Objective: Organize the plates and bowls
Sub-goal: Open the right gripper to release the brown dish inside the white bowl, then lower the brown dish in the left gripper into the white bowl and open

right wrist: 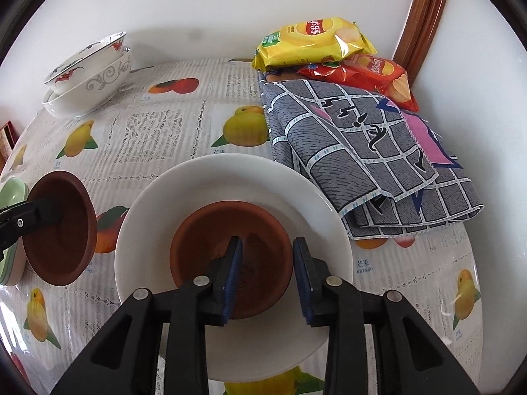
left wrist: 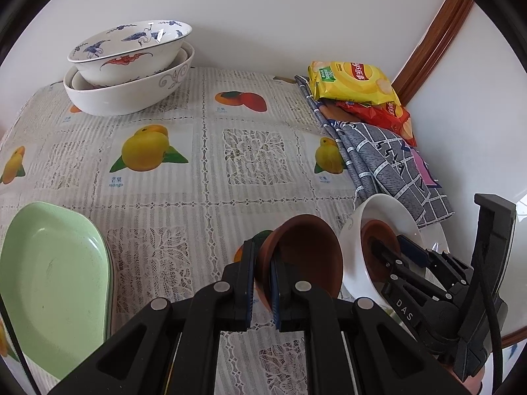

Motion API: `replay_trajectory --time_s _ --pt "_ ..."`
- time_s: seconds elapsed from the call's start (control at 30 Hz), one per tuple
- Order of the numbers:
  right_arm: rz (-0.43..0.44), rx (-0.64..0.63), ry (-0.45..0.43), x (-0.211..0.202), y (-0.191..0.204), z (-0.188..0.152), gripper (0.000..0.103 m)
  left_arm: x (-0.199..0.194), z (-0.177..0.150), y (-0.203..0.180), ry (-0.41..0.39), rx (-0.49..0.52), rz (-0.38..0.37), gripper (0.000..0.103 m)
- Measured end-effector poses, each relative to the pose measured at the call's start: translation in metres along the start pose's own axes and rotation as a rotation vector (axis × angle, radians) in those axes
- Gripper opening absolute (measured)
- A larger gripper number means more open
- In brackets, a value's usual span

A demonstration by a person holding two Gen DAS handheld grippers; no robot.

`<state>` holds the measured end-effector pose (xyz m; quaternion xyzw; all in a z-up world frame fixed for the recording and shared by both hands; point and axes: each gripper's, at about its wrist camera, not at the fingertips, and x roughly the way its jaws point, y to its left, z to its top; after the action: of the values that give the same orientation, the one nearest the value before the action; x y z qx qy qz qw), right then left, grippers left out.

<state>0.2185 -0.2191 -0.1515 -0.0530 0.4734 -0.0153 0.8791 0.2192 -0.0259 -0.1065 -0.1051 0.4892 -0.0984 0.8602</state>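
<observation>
My left gripper [left wrist: 263, 253] is shut on the rim of a brown clay bowl [left wrist: 306, 250], held tilted above the tablecloth; the right wrist view shows this bowl [right wrist: 62, 230] at the left. A second brown clay bowl [right wrist: 230, 256] sits inside a white dish [right wrist: 230, 164]. My right gripper [right wrist: 267, 243] stands open over it, one finger inside the brown bowl and the other just outside its rim, pads not pressing. The left wrist view shows that gripper [left wrist: 390, 245] reaching into the white dish [left wrist: 352, 256].
Stacked green plates [left wrist: 56, 279] lie at the near left. Nested white patterned bowls [left wrist: 131, 65] stand at the back left by the wall. A folded grey checked cloth [right wrist: 362, 151] and chip bags [right wrist: 313, 39] fill the right side near a wooden frame.
</observation>
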Motion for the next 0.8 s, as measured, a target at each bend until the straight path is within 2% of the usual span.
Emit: replay_trajectory --time_s 0.37,0.57,0.8 --pt "0.051 0.066 -0.053 -0.027 -0.017 -0.002 0.043 -0.021 0.002 -0.011 -0.042 0.030 -0.011 0.009" --pt "0.056 0.126 -0.113 -0.058 -0.044 -0.010 0.046 -0.038 0.005 -0.032 -0.073 0.065 -0.005 0.009" --pt "0.029 0.184 -0.126 -0.081 -0.085 -0.032 0.046 -0.038 0.002 -0.065 -0.073 0.093 -0.027 0.009"
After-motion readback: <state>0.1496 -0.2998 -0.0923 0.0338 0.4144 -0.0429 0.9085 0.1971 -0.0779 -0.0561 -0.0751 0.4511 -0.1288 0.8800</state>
